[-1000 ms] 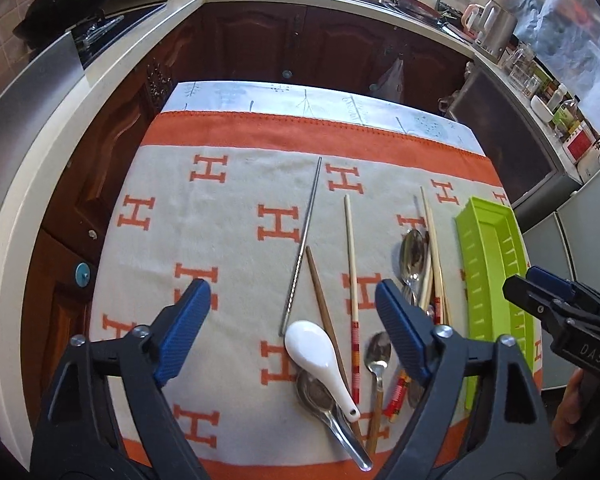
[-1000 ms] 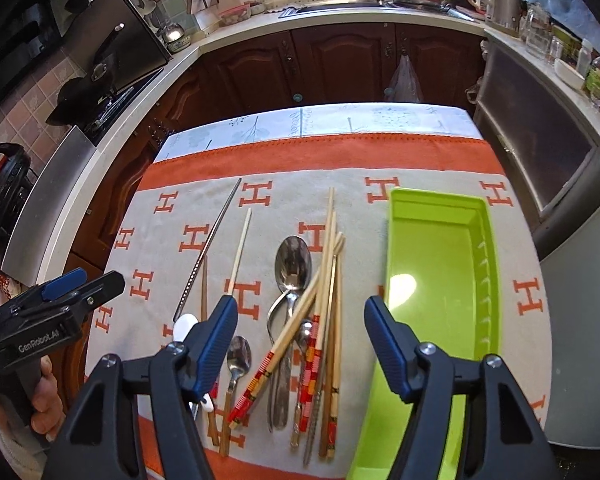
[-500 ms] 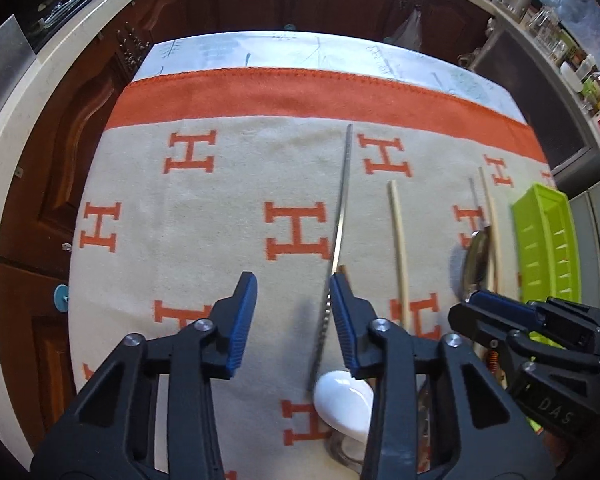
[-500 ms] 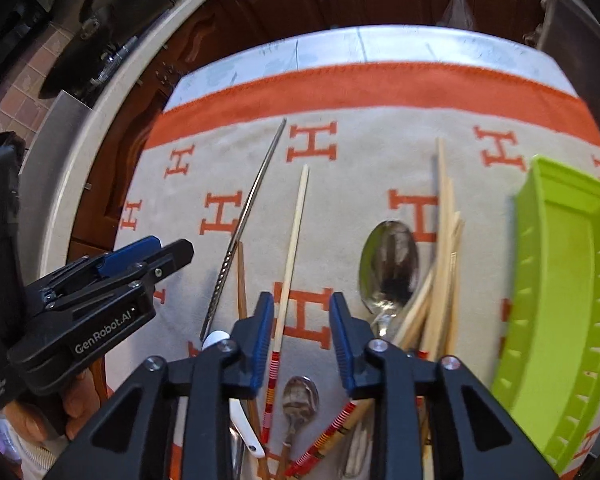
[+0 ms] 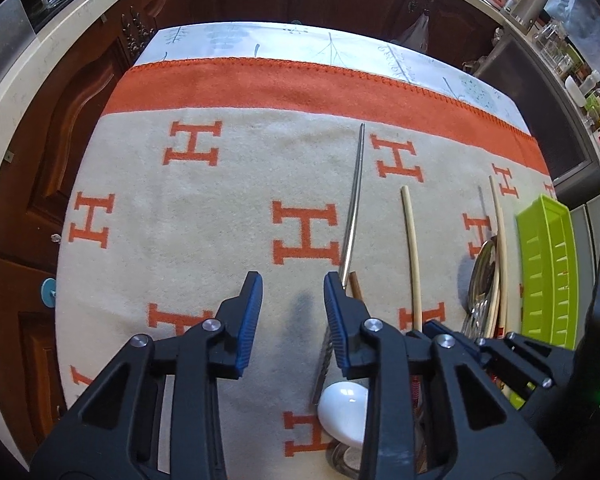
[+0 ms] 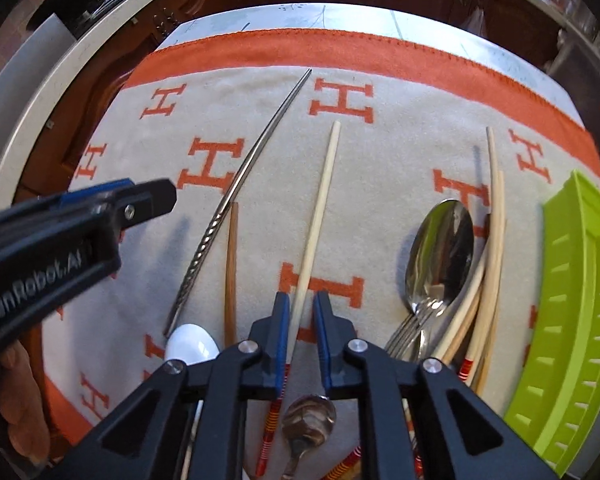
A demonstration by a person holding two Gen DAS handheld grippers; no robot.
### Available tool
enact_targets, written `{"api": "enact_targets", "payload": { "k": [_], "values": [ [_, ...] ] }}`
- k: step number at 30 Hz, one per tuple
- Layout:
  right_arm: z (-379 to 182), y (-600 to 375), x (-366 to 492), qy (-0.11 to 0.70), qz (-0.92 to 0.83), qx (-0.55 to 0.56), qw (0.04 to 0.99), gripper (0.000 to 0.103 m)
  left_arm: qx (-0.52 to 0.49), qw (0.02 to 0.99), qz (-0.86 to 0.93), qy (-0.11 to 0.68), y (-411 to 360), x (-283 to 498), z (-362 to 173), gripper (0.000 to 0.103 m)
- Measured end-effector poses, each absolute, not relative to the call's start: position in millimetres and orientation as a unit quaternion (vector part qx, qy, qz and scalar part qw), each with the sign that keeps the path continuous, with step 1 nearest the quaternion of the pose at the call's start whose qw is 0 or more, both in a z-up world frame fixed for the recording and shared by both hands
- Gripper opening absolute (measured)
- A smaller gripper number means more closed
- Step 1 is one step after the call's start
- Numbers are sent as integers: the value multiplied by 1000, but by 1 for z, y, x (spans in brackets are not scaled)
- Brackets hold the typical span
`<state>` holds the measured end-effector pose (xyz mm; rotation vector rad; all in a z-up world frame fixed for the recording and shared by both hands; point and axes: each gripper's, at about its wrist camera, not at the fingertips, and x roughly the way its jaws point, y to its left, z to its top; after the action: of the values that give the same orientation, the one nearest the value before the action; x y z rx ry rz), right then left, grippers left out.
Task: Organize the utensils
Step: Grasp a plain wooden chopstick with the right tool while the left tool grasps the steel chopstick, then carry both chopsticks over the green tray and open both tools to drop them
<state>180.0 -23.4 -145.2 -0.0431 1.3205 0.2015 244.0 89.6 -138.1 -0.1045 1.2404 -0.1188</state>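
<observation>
Sorting has scarcely begun: the lime-green slotted plastic tray (image 6: 572, 296) shows no utensils in the part visible, and every piece lies loose on the beige cloth with orange H letters (image 5: 220, 216). Beside the tray sit a heap of pale chopsticks with a large steel spoon (image 6: 440, 252); farther from it lie a single cream chopstick with red-striped handle (image 6: 320, 208), a brown wooden chopstick (image 6: 231, 268), a twisted steel chopstick (image 6: 236, 184) and a white ceramic soup spoon (image 6: 192, 346).

The right gripper (image 6: 300, 320) has its blue pads narrowed to a slim gap straddling the cream chopstick; whether they already pinch it I cannot tell. The left gripper (image 5: 292, 312) stands parted over bare cloth, the steel chopstick just beside its right finger, holding nothing.

Only the right wrist view shows the cream chopstick between the pads, a small spoon and a fork; the left view alone shows the left jaws' gap.
</observation>
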Motion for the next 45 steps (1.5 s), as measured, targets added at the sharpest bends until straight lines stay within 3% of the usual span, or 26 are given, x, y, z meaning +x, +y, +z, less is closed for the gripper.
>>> {"api": "enact_targets", "payload": {
  "k": [14,22,32,35,45],
  "values": [
    [-124,-91,190,582,96,141,795,5,-41,805,-81,586,66,255,-148,29],
    [-102,-108,194,556,103,179,805,5,-27,790,-80,607,58,260,-162,14],
    [-93,-116,185,545,114,197,807,5,-21,796,-69,601,50,263,-168,13],
    [-89,-122,181,540,116,205,808,5,-22,802,-57,594,48,264,-168,5],
    [-63,-165,159,523,120,248,806,5,-66,814,-65,573,51,242,-123,3]
  ]
}}
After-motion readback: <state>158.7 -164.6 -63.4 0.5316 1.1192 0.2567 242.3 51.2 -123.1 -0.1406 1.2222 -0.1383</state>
